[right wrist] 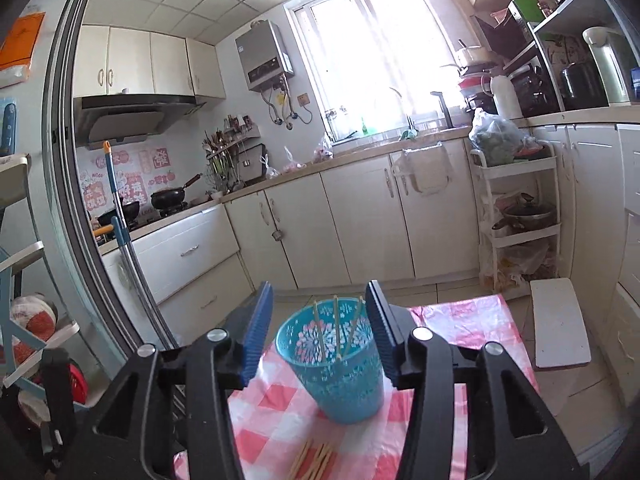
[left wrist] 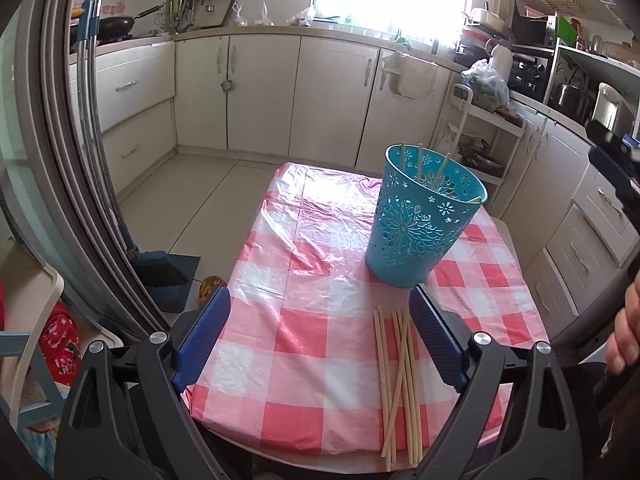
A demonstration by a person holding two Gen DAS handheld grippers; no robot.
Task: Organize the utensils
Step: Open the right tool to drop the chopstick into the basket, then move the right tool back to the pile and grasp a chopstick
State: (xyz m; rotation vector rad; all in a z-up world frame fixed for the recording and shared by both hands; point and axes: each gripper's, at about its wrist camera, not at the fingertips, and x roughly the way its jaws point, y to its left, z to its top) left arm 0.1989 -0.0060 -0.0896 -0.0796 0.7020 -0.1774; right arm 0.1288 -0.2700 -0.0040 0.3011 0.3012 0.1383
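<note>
Glossy plastic tablecloth (left wrist: 320, 320), perforated plastic cup (left wrist: 420, 232), matt wooden chopsticks (left wrist: 396, 380)

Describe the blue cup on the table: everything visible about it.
The blue cup is a turquoise, plastic-looking holder with flower-shaped cut-outs through its wall. It tapers toward the base and stands upright on the pink-and-white checked tablecloth, toward the far right of the table. Three pale chopsticks lean inside it, tips above the rim. More chopsticks lie loose on the cloth in front of it, apart from it. Neither gripper touches it.
</note>
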